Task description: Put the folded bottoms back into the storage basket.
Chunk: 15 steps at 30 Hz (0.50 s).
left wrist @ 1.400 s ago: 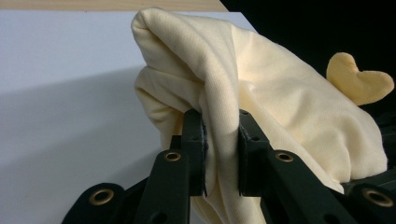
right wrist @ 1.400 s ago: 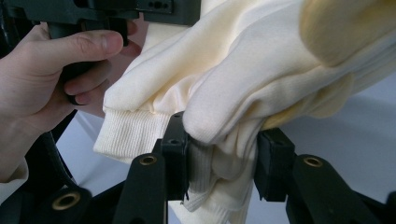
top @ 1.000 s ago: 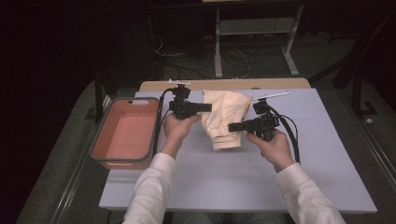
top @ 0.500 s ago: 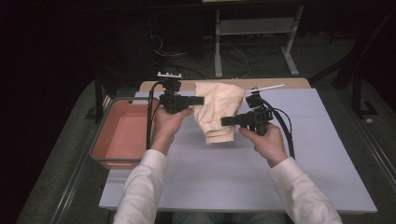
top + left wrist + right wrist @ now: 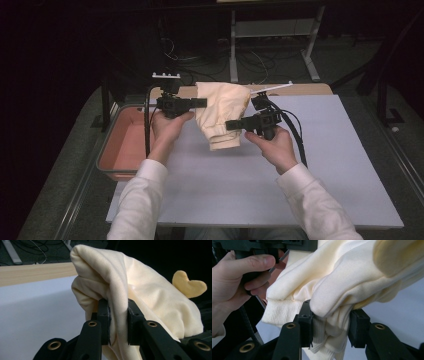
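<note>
A cream sweatshirt (image 5: 222, 112) hangs bunched between the two grippers above the far half of the white table (image 5: 320, 190); its ribbed cuff or hem (image 5: 224, 141) droops lowest, close over the tabletop, though whether it touches cannot be told. The left gripper (image 5: 200, 103) points toward the table's middle and its jaws are clenched on a fold of the garment's upper part; in the left gripper view the fabric (image 5: 140, 290) is pinched flat between the two black jaws and billows up over them. The right gripper (image 5: 231, 124) points back toward the left one, lower down, its jaws clamped on a thick wad of cloth near the ribbed band (image 5: 279, 312); the right gripper view shows that wad (image 5: 329, 315) bulging between them. The left hand (image 5: 167, 127) wraps its handle; the right hand (image 5: 272, 145) likewise. A salmon-pink plastic bin (image 5: 122, 142) sits at the table's left edge, beside the left forearm (image 5: 145, 195).
</note>
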Each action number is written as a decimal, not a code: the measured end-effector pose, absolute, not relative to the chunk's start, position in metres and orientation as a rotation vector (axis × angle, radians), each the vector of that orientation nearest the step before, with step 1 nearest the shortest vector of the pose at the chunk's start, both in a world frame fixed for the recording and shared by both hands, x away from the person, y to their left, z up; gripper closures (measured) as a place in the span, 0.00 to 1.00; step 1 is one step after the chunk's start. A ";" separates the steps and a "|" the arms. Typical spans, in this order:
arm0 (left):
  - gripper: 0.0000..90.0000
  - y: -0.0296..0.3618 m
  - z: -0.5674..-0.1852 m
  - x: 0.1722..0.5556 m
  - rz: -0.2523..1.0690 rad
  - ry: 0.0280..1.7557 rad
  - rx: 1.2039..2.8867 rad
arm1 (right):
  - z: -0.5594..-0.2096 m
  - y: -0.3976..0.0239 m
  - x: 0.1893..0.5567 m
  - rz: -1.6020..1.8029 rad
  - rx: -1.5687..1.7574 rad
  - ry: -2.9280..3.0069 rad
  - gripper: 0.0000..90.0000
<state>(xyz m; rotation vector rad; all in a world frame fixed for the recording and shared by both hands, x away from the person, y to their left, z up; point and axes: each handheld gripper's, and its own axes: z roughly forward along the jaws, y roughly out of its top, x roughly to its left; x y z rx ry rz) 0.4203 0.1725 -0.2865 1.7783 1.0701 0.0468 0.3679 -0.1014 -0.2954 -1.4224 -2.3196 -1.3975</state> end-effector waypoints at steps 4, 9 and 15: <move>0.85 0.181 -0.281 0.420 0.065 1.077 1.773 | -0.292 -0.093 0.370 -1.406 -1.408 -2.324 0.67; 0.85 0.192 -0.276 0.419 0.082 1.081 1.765 | -0.288 -0.080 0.371 -1.417 -1.395 -2.337 0.67; 0.85 0.203 -0.272 0.417 0.106 1.090 1.765 | -0.284 -0.066 0.373 -1.407 -1.379 -2.371 0.67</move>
